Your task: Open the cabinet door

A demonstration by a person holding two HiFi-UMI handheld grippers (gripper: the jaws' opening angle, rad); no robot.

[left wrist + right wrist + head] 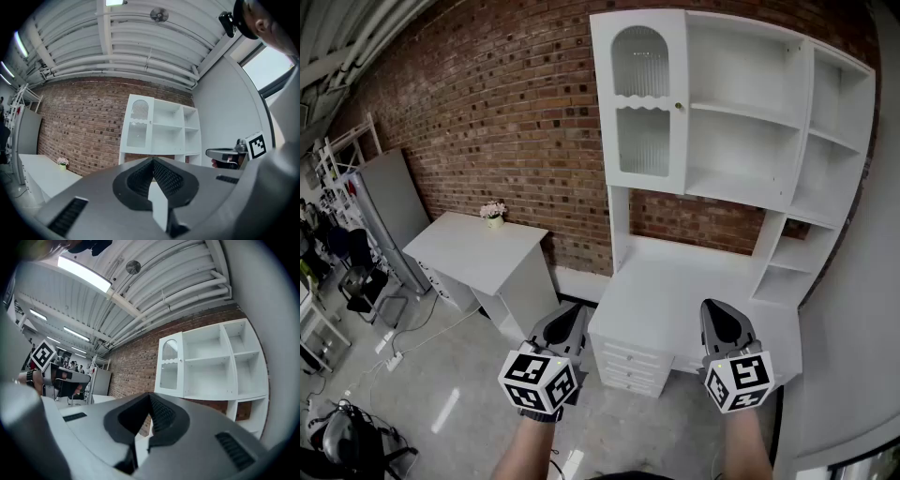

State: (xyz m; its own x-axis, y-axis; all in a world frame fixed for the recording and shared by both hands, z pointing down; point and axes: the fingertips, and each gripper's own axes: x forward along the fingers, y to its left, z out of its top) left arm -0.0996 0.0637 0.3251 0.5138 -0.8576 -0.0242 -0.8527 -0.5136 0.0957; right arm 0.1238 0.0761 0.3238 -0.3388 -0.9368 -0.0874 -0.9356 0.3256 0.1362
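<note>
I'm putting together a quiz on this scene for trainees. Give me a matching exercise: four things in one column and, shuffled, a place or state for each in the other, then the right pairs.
Things:
1. cabinet door
2. flower pot
3. drawers
4. left hand-held gripper

Places or states:
A. low down, under the desk top
B. jaws together, nothing between them
C. closed, at the shelf unit's upper left
D. on the small white table by the brick wall

Pairs: 1-C, 2-D, 3-A, 4-B
</note>
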